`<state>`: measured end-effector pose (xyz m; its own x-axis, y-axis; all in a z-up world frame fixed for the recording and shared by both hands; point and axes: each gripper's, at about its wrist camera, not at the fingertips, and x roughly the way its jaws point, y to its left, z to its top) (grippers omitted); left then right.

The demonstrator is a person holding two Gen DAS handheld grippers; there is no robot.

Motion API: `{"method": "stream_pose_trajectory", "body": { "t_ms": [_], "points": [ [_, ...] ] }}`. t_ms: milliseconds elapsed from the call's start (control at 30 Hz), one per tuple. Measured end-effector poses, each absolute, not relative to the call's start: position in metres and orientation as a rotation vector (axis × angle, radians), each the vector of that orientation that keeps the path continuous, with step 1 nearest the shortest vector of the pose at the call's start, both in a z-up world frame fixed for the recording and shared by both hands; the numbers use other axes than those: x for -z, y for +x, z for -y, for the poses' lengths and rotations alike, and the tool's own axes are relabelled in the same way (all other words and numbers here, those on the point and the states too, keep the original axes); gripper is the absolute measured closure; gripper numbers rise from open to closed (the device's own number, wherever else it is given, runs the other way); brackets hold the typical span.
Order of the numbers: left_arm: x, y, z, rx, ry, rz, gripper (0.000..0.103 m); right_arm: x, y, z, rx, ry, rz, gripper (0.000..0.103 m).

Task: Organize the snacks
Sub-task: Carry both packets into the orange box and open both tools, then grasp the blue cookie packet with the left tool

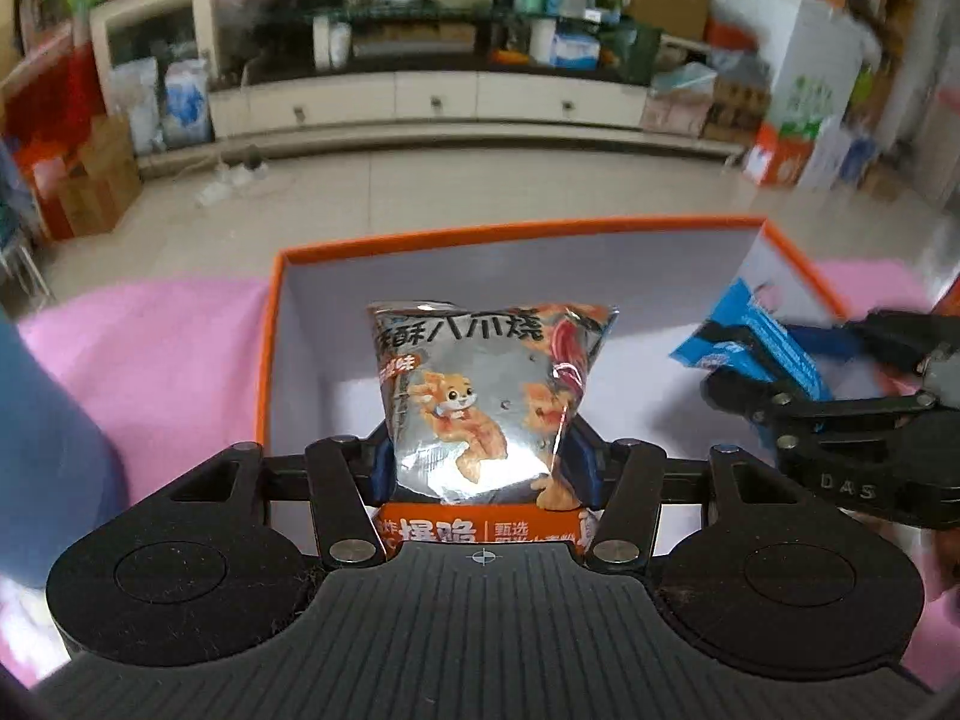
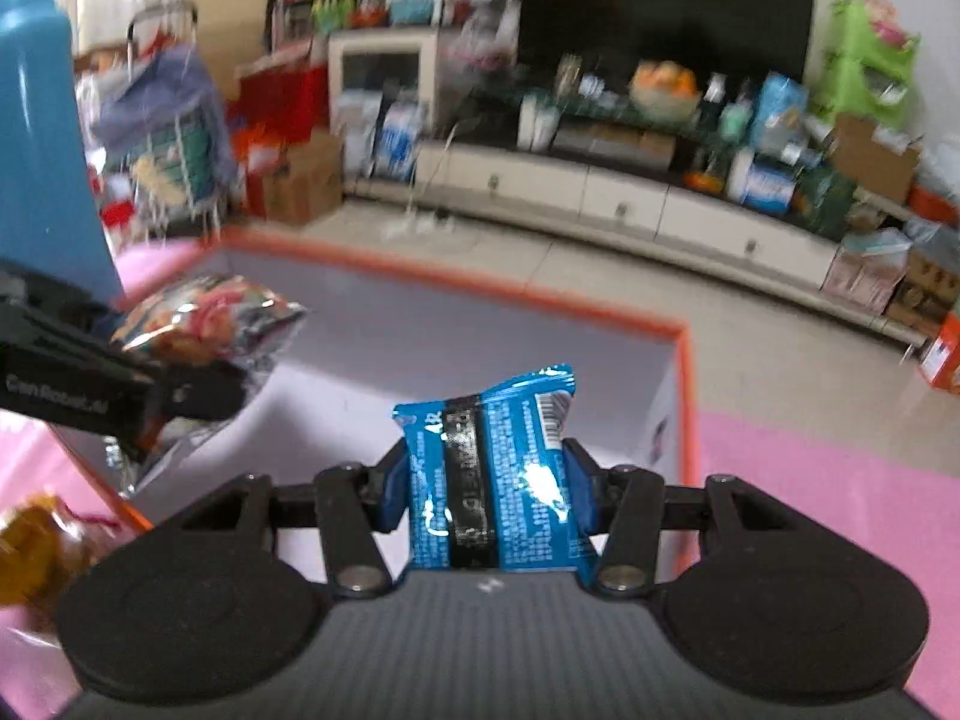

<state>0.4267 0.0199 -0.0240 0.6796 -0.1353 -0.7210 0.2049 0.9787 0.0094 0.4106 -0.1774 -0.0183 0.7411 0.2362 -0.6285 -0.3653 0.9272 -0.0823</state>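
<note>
A silver snack bag [image 1: 480, 396] with an orange cartoon animal hangs over the white inside of an orange-rimmed box [image 1: 270, 324]; my left gripper [image 1: 480, 468] is shut on it. From the right wrist view the same bag [image 2: 204, 324] shows at the left, over the box's left wall. My right gripper [image 2: 489, 489] is shut on a blue snack packet [image 2: 489, 468] above the box [image 2: 684, 384]. In the left wrist view that packet [image 1: 762, 342] and the right gripper [image 1: 750, 372] come in from the right, over the box's right side.
The box rests on a pink cloth [image 1: 150, 348]. A blue container [image 2: 42, 144] stands at the left. A golden-wrapped snack [image 2: 42, 540] lies on the cloth by the box's near left corner. Beyond lie a tiled floor and a cluttered TV cabinet [image 1: 432, 102].
</note>
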Motion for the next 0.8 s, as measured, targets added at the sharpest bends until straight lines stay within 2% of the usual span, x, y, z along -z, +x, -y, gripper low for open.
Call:
{"method": "stream_pose_trajectory", "body": {
  "t_ms": [100,200,267,300,333,367,400,467,500,600,800],
  "points": [
    [0.04,0.427,-0.005,0.255,0.122,-0.867,0.078,0.02,0.415,0.172,-0.34,-0.269,-0.685,0.045],
    [0.045,0.427,-0.007,0.248,0.061,-0.901,0.075,0.015,0.414,0.176,-0.351,-0.268,-0.705,0.047],
    [0.036,0.421,-0.015,0.229,0.02,-0.855,0.069,0.004,0.4,0.187,-0.347,-0.21,-0.661,0.04],
    [0.03,0.414,-0.019,0.238,-0.006,-0.837,0.064,-0.004,0.389,0.195,-0.34,-0.177,-0.628,0.032],
    [0.024,0.406,-0.023,0.236,-0.027,-0.824,0.056,-0.013,0.38,0.202,-0.329,-0.144,-0.599,0.029],
    [0.016,0.397,-0.027,0.218,-0.035,-0.803,0.041,-0.019,0.369,0.212,-0.32,-0.104,-0.578,0.028],
    [0.007,0.385,-0.032,0.196,-0.031,-0.767,0.038,-0.024,0.357,0.222,-0.313,-0.059,-0.566,0.025],
    [-0.01,0.364,-0.037,0.187,-0.024,-0.722,0.038,-0.028,0.332,0.242,-0.301,0.035,-0.556,0.008],
    [-0.015,0.349,-0.041,0.198,-0.037,-0.71,0.037,-0.028,0.316,0.253,-0.289,0.074,-0.55,0.005],
    [-0.024,0.302,-0.047,0.214,-0.06,-0.701,0.031,-0.02,0.268,0.273,-0.246,0.126,-0.572,0.005],
    [-0.004,0.196,-0.038,0.183,-0.076,-0.777,0.031,0.017,0.17,0.286,-0.192,0.154,-0.674,0.005]
  ]
}}
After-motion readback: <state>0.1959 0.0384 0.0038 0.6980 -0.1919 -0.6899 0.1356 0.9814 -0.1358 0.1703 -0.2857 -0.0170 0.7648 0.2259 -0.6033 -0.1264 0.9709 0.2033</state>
